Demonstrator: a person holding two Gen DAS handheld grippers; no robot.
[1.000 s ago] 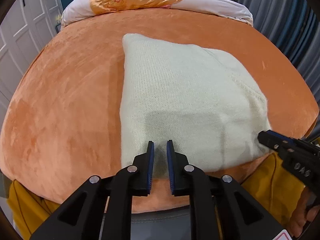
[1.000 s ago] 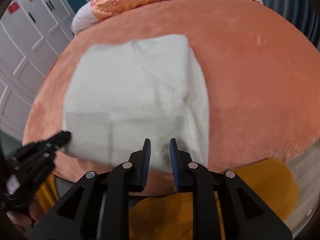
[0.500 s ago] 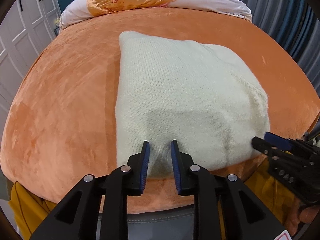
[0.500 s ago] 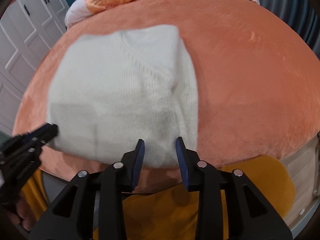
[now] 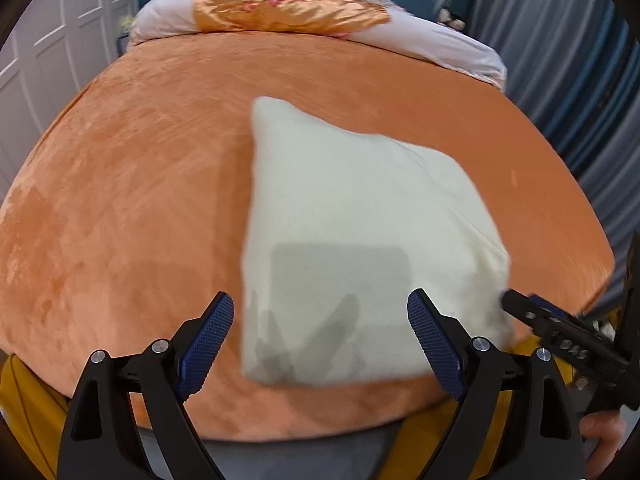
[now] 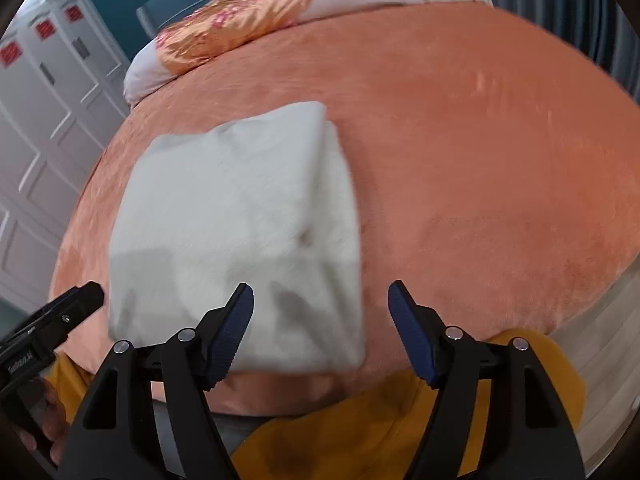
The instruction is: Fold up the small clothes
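A folded cream knit garment [image 5: 352,220] lies flat on the orange bed cover [image 5: 132,200]; its near edge sits close to the bed's front edge. My left gripper [image 5: 320,336] hovers just above that near edge, jaws opening wide, nothing pressed between the pads. In the right wrist view the same garment [image 6: 236,216] fills the left half. My right gripper [image 6: 320,328] hangs over its near right corner, jaws also opening, free of the cloth. Each gripper shows at the edge of the other's view: the right gripper [image 5: 560,336], the left gripper [image 6: 52,320].
An orange floral pillow [image 5: 280,8] on white bedding [image 5: 440,48] lies at the far end of the bed. White cabinet doors [image 6: 36,128] stand on the left, blue curtains [image 5: 592,92] on the right. Yellow fabric [image 6: 400,424] hangs below the bed's front edge.
Both grippers went from nearly shut on the garment's near edge to wide open, letting the cloth go. Both drew back and up a little; the garment lies still.
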